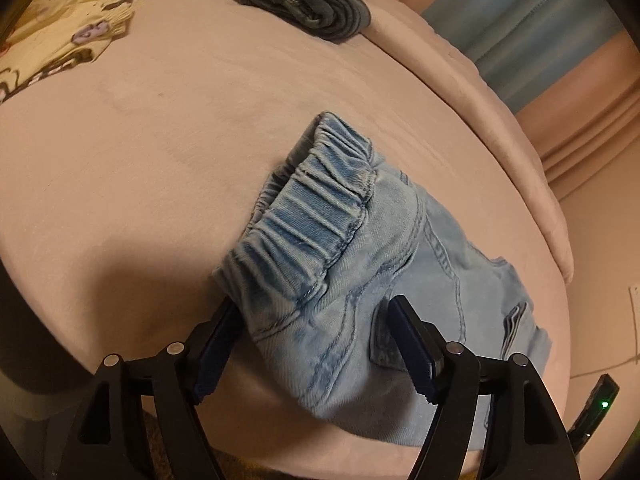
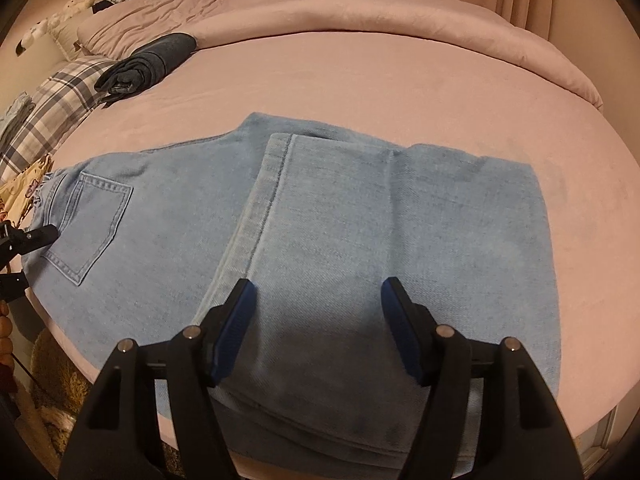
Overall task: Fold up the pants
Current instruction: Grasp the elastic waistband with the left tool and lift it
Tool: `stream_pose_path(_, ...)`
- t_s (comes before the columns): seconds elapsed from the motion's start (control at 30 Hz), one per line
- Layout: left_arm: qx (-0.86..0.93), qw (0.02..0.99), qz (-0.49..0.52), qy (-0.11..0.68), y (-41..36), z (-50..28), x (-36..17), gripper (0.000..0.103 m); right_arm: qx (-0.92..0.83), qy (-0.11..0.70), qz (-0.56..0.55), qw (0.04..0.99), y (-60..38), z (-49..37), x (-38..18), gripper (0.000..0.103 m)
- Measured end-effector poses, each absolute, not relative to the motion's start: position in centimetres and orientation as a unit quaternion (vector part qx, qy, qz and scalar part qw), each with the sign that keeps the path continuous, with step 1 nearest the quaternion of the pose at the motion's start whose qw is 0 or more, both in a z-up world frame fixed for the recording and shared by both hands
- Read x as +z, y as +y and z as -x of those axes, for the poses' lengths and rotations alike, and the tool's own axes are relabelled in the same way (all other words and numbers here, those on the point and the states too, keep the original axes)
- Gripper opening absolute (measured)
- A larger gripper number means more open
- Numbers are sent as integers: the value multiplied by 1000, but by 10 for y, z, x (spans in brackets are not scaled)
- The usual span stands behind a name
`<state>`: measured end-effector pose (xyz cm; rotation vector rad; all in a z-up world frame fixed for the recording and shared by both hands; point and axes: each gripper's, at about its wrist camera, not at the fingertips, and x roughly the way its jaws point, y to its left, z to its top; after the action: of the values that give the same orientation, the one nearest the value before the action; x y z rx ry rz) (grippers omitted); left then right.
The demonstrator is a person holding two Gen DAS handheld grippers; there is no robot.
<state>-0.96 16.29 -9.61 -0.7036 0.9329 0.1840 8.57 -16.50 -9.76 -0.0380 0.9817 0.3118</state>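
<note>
Light blue jeans [image 2: 360,220] lie flat on the pink bed [image 2: 400,80]. Their legs are folded back over the seat, and the hem [image 2: 276,168] lies near the back pocket [image 2: 96,224]. My right gripper [image 2: 319,286] hovers open over the folded legs at the near edge, its pads apart from the cloth. In the left wrist view the elastic waistband [image 1: 312,208] bunches up. My left gripper [image 1: 316,312] stands open around the waist corner of the jeans [image 1: 360,320], one finger beside the cloth and the other above it. The right wrist view also shows the left gripper [image 2: 36,236].
A folded dark pair of jeans [image 2: 148,64] rests at the far left of the bed, near a plaid pillow [image 2: 60,100]. A pink duvet [image 2: 360,12] is rolled along the far edge. The bed's near edge runs just below both grippers. Curtains [image 1: 540,32] hang behind.
</note>
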Motion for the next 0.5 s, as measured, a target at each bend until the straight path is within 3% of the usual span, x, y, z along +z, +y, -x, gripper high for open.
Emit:
stream_pose_path(0.23,89,837,322,434,163,9,-98,67,148,465,15,873,-164,-85,-99,66)
stream_pose_path(0.37,65,826,360,430,163,11,-100,35,148,464,13,873,-164,-84,-99,66)
stream_pose_path(0.5,70,825,368,422,159,15,-90,30,151,464,12,873,-167,-82,-99,66)
